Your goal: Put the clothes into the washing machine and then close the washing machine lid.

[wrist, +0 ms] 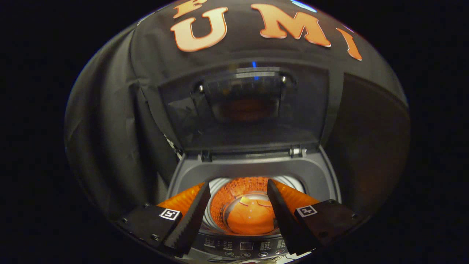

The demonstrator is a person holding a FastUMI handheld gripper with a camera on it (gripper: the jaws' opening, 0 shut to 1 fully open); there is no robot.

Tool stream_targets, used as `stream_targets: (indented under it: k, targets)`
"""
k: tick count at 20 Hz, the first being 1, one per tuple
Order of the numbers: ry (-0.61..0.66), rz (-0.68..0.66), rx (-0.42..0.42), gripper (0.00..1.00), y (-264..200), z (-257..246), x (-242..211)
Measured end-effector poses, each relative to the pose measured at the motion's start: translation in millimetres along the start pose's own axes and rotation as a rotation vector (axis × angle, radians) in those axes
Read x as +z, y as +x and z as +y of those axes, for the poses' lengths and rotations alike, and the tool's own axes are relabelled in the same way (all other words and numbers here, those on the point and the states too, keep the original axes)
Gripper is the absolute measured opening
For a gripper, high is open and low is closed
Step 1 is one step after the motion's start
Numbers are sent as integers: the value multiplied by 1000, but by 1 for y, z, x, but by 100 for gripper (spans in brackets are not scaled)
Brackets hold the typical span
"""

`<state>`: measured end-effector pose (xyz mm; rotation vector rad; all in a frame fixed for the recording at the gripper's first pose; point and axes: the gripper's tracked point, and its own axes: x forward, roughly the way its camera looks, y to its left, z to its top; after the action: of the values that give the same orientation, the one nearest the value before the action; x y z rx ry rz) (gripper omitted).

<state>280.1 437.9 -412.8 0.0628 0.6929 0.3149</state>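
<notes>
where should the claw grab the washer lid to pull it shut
Grip the dark tinted washing machine lid at its free top edge, coming from the front over the drum. It stands raised, hinged along the rear of the grey tub rim, so that edge swings furthest. The claw is open above the drum, where an orange garment lies.

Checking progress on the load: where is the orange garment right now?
In the gripper view, the orange garment lies at the bottom of the washing machine drum, below the raised lid, seen between the fingers of the open gripper and untouched by them.
</notes>
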Motion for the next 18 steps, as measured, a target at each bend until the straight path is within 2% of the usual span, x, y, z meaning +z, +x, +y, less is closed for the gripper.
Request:
stream_targets:
  k: [9,15,18]
  targets:
    - [-105,-379,-7,99,-95,17,164]
    - [-132,-474,16,99,-94,19,228]
    - [-133,-490,-12,98,-76,1,257]
